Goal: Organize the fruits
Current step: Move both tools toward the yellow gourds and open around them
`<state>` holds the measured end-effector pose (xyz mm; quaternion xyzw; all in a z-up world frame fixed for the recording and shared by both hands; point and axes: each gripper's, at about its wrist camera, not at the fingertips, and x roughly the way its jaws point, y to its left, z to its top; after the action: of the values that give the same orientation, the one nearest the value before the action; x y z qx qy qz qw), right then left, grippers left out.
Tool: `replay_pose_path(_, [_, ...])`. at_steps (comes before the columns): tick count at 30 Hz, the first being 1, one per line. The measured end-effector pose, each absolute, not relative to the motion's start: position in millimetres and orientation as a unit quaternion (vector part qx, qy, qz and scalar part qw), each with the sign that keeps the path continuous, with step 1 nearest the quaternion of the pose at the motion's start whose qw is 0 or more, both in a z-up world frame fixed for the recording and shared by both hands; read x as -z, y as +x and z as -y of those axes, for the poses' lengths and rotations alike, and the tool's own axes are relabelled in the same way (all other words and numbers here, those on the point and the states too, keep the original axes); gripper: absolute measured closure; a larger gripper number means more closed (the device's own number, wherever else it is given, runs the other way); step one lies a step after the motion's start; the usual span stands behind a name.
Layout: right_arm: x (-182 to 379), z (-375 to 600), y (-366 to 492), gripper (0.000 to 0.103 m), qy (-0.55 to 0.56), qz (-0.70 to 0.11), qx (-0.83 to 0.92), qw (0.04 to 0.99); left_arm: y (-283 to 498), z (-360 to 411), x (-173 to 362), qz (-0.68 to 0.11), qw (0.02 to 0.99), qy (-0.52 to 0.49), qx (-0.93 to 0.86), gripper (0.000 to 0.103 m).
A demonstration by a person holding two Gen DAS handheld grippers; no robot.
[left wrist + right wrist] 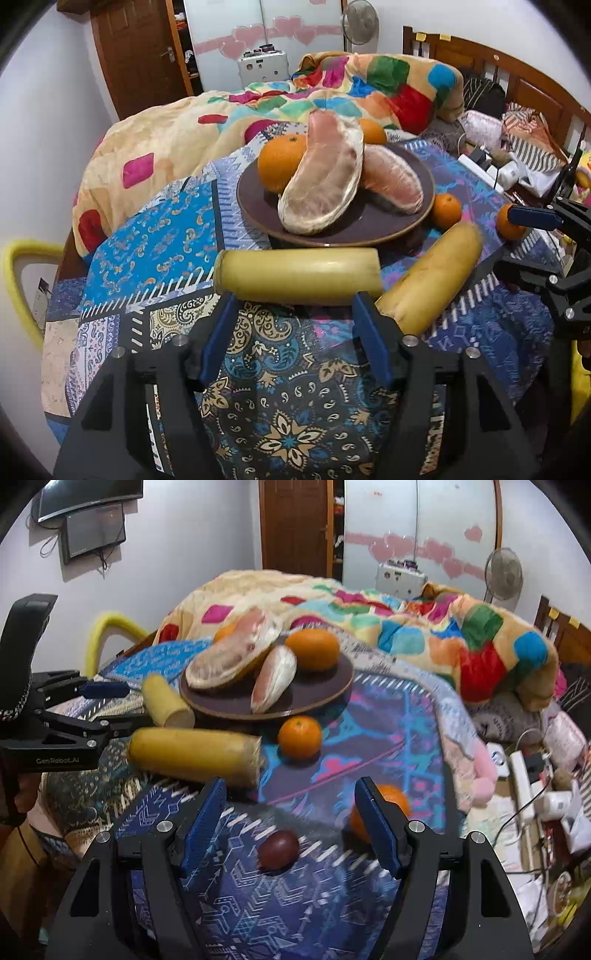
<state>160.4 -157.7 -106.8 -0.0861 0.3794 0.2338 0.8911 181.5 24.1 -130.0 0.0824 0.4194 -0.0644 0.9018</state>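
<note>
The left gripper point(291, 317) is spread, its fingertips just short of a yellow cylinder point(299, 275) lying crosswise on the patterned cloth point(159, 229). The right gripper point(291, 827) gapes too, above a dark plum point(277, 850).

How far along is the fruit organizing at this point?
Partly done: the brown plate holds two pomelo segments and oranges. Nothing is in hand; the left gripper and right gripper are open. Left on the cloth: two yellow pieces, two small oranges and a dark fruit.
</note>
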Motion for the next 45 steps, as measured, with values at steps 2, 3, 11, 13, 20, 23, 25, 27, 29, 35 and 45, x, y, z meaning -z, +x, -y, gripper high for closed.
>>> replay_pose_path(2, [110.2,152.3,159.2,0.034,-0.093,-0.376,-0.235,0.892,181.4,-26.8,132.3,-0.42,0.902,0.076,0.07,0.039])
replay_pose_path(3, [110.8,148.4,159.1,0.034,-0.098,-0.374,-0.232,0.892,181.6,-28.4,133.1,-0.421,0.901,0.072,0.073,0.039])
replay_pose_path(11, [117.4,138.0,161.0,0.034,-0.094,-0.383,-0.24,0.887,165.1,-16.0,143.4,-0.43,0.892,0.086,0.111,0.039])
replay_pose_path(13, [117.5,137.2,159.9,0.033,-0.092,-0.385,-0.239,0.887,160.4,-8.3,144.5,-0.424,0.894,0.1,0.103,0.039])
replay_pose_path(20, [111.2,146.4,150.7,0.033,-0.089,-0.382,-0.232,0.89,151.0,6.3,142.5,-0.422,0.893,0.084,0.13,0.039])
replay_pose_path(23, [105.3,149.4,146.8,0.033,-0.091,-0.378,-0.229,0.892,145.2,18.2,142.9,-0.416,0.895,0.088,0.132,0.039])
replay_pose_path(25, [101.8,150.5,145.4,0.033,-0.093,-0.375,-0.224,0.895,142.9,23.7,142.8,-0.412,0.897,0.088,0.134,0.039])
replay_pose_path(27, [97.8,152.8,144.4,0.033,-0.087,-0.374,-0.225,0.895,142.3,26.3,141.4,-0.41,0.899,0.088,0.127,0.038])
replay_pose_path(29, [93.3,153.7,143.0,0.033,-0.082,-0.372,-0.226,0.897,144.0,23.0,138.5,-0.408,0.902,0.084,0.119,0.037])
replay_pose_path(35, [90.7,150.8,142.5,0.029,-0.077,-0.363,-0.233,0.899,165.5,-3.0,128.9,-0.401,0.912,0.057,0.065,0.034])
replay_pose_path(45, [101.3,135.5,154.4,0.023,-0.052,-0.379,-0.258,0.888,180.6,-7.2,136.5,-0.405,0.91,0.057,0.067,0.057])
